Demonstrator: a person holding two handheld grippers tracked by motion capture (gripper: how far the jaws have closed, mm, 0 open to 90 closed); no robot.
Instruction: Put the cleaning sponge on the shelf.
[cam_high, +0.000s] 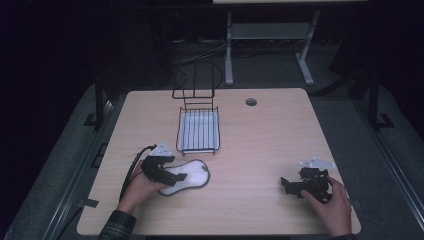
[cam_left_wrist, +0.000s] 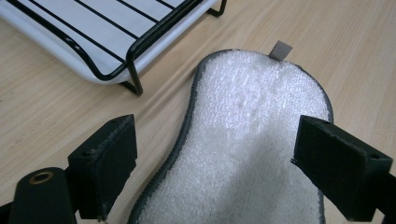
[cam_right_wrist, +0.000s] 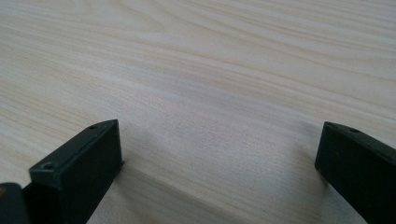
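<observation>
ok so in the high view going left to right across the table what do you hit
left gripper → white sponge pad lying flat under its open jaws → right gripper, open over bare table. The wire rack stands farther back, above the pad, so it has no clear place in this order.

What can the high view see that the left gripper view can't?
High view alone: both hands, the right gripper with jaws open over bare table, the rack's tall wire back and the table's round hole. Left gripper view alone: the small grey tag on the pad's edge. Both: the white fuzzy pad, the wire rack on its white tray, and the open left gripper.
</observation>
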